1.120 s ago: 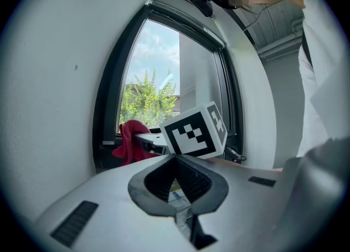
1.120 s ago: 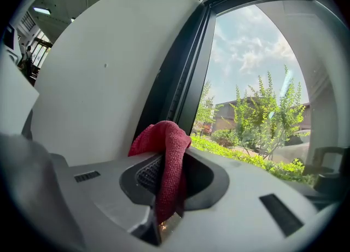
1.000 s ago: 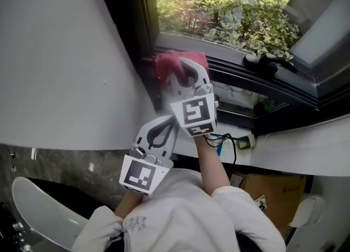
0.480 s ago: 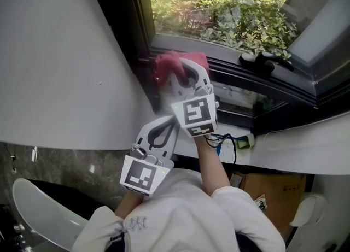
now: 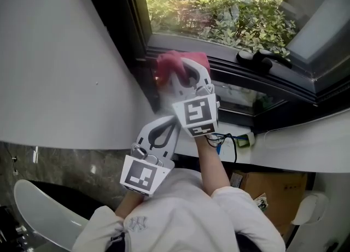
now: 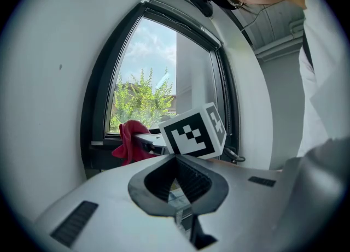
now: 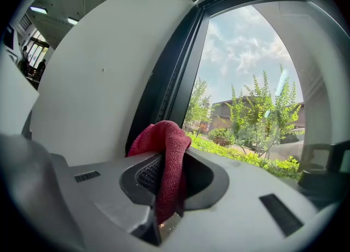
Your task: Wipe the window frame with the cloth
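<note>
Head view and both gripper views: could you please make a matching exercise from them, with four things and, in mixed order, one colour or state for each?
Things:
1. cloth
2. left tool
3. right tool
4. window frame

Colours or states:
a. dark, almost black
b. shut, nothing between the jaws
c. red
d. shut on the cloth, at the frame's lower corner

Pairs: 1-c, 2-b, 3-d, 4-a
</note>
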`<state>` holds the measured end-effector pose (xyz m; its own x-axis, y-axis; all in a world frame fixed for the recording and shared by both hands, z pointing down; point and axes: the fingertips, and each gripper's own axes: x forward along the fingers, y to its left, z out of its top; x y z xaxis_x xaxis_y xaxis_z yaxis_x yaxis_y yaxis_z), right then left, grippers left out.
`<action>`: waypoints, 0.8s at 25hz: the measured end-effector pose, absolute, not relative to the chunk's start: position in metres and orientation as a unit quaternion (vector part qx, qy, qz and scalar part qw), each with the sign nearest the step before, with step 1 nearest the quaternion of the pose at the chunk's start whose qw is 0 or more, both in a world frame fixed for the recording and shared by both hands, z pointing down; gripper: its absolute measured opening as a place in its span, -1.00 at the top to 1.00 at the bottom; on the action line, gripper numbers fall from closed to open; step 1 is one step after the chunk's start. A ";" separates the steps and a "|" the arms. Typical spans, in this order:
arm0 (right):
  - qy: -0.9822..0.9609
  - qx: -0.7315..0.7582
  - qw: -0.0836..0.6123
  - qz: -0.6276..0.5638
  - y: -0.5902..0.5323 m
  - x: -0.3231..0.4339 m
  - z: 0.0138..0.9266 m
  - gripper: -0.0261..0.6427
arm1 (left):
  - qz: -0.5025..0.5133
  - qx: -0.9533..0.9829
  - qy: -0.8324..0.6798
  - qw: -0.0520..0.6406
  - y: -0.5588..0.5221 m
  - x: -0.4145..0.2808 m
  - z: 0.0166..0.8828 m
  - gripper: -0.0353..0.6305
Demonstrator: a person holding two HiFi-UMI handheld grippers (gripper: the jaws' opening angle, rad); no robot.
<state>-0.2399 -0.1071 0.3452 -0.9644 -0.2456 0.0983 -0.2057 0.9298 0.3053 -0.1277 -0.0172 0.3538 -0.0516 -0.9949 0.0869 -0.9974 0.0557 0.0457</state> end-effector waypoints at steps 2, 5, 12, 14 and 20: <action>-0.980 0.117 0.067 -0.146 -0.109 -0.238 0.345 0.72 | 0.015 0.689 -0.723 0.048 -0.018 -0.126 0.354 0.87; -0.980 0.119 0.065 -0.144 -0.111 -0.236 0.345 0.72 | 0.015 0.692 -0.720 0.047 -0.020 -0.125 0.354 0.87; -0.980 0.123 0.062 -0.143 -0.114 -0.231 0.344 0.72 | 0.015 0.699 -0.714 0.048 -0.022 -0.121 0.354 0.87; -0.980 0.124 0.062 -0.143 -0.115 -0.230 0.344 0.72 | 0.011 0.701 -0.711 0.051 -0.024 -0.120 0.354 0.87; -0.980 0.127 0.062 -0.142 -0.119 -0.224 0.344 0.72 | 0.013 0.709 -0.703 0.051 -0.027 -0.115 0.354 0.87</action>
